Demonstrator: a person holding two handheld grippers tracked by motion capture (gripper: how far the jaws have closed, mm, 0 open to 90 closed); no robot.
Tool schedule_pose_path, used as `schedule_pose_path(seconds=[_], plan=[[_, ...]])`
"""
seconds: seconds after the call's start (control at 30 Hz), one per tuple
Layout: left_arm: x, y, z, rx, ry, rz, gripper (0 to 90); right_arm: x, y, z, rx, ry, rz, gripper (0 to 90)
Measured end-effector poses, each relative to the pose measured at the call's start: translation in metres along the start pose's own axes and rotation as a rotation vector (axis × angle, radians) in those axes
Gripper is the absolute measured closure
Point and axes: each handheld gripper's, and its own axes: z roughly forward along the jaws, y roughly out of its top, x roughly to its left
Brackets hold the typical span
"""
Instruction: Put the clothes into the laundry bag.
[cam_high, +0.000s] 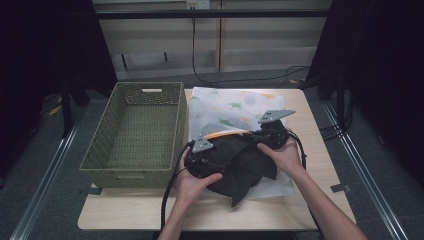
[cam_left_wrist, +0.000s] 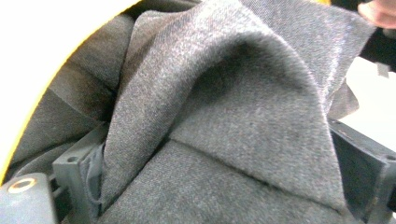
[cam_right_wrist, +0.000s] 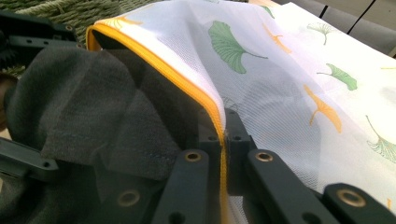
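right gripper view shows the right gripper (cam_right_wrist: 224, 140) clamped on the yellow-trimmed rim of the mesh bag (cam_right_wrist: 299, 88), holding its mouth up. the left gripper (cam_left_wrist: 219, 186) has dark cloth (cam_left_wrist: 243, 116) between its jaws, though how tightly i cannot tell. judging by this, the cloth is partly inside, with much left outside; the green basket (cam_high: 100, 162) sits beside.

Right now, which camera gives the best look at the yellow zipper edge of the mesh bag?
The right gripper view: the zipper edge runs close up, into the shut jaws of the right gripper. The high view shows a short yellow strip above the dark cloth. The left gripper view shows a blurred yellow arc.
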Motion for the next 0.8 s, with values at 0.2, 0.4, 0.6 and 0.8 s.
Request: schedule_pose_path(seconds=[0.2, 0.4, 0.6, 0.8], plan=[[-0.006, 0.009, -0.019, -0.062, 0.017, 0.018, 7.9, -0.001, 0.000, 0.000, -0.001, 0.004, -0.002, 89.3], [-0.019, 0.005, -0.036, -0.104, 0.011, 0.054, 8.2, -0.001, 0.000, -0.001, -0.003, 0.006, -0.004, 89.3], [-0.025, -0.012, -0.026, -0.046, -0.032, 0.085, 1.4, 0.000, 0.001, -0.001, -0.003, 0.005, -0.004, 89.3], [-0.028, -0.023, -0.008, 0.040, 0.044, 0.147, 0.0, 0.001, 0.001, 0.000, 0.000, 0.009, -0.005, 89.2]])
